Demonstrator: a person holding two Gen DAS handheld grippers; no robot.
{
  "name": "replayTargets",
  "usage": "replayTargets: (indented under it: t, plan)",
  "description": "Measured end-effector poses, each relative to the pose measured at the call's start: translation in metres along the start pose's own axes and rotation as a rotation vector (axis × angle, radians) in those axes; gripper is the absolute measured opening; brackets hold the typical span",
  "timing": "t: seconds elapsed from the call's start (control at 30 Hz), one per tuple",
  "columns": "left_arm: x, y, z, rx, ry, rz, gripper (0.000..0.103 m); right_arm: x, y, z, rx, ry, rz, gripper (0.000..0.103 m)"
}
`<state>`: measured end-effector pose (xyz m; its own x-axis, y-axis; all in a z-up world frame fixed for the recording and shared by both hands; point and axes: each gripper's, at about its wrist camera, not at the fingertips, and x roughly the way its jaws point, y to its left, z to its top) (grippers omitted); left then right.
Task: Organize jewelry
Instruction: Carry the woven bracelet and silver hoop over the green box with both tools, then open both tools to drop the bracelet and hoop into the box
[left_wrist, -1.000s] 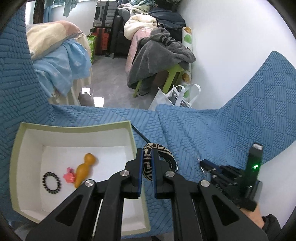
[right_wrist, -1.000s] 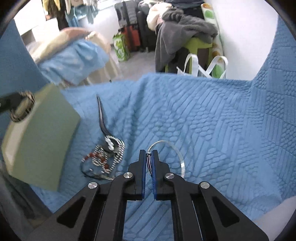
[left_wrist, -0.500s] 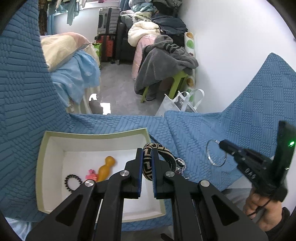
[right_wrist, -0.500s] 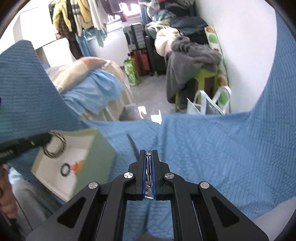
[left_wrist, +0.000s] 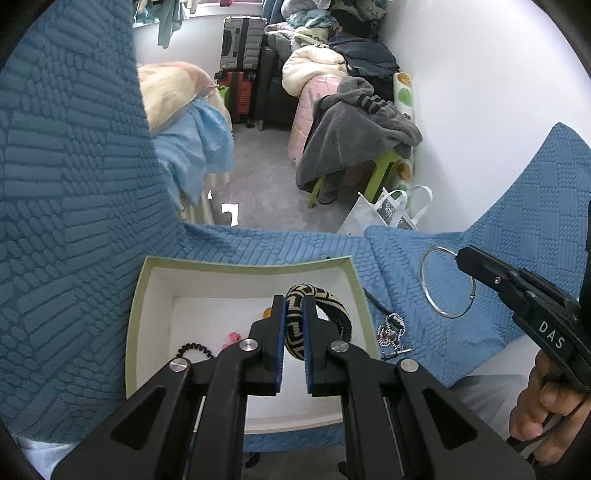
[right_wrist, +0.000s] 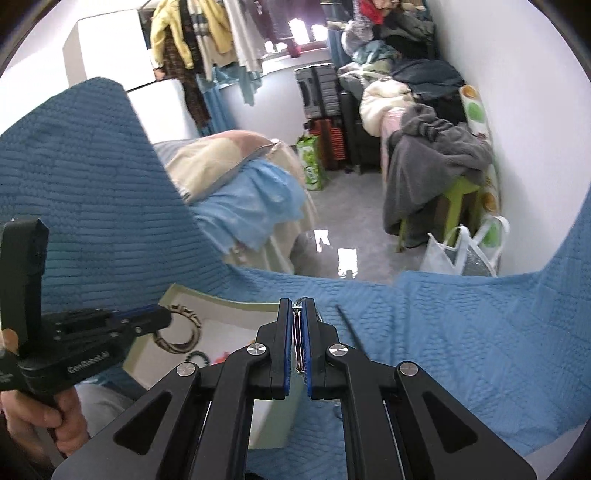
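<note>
My left gripper (left_wrist: 294, 314) is shut on a black-and-beige woven bangle (left_wrist: 334, 310) and holds it above the open white box with green rim (left_wrist: 240, 266). The box holds a black beaded bracelet (left_wrist: 195, 349), a pink piece (left_wrist: 233, 338) and an orange piece, mostly hidden. My right gripper (right_wrist: 296, 325) is shut on a thin silver hoop bangle (left_wrist: 447, 282), held in the air right of the box. In the right wrist view the hoop (right_wrist: 297, 350) is edge-on between the pads, and the left gripper (right_wrist: 162, 317) with the woven bangle (right_wrist: 181, 332) is at the left.
A beaded chain necklace (left_wrist: 393, 334) and a thin black stick (right_wrist: 351, 330) lie on the blue quilted cover (left_wrist: 461, 332) right of the box. Beyond the cover's edge are the floor, a white bag (left_wrist: 388, 212) and a green stool (left_wrist: 380, 170).
My left gripper has carried the woven bangle leftwards over the box. My right gripper has lifted the silver hoop off the cover and brought it towards the box.
</note>
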<state>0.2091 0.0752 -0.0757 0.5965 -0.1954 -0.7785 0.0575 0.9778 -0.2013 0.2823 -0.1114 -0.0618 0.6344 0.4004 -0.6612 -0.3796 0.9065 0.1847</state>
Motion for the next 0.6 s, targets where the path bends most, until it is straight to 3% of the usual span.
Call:
replayTargets:
  t: [0.3,0.6]
  plan:
    - [0.023,0.026,-0.020,-0.023,0.095,0.031,0.008,0.038,0.034,-0.025,-0.004,0.104,0.057,0.003]
    - [0.041,0.036,-0.034,-0.039,0.179,0.037,0.009,0.075,0.042,-0.056,0.013,0.237,0.050,0.004]
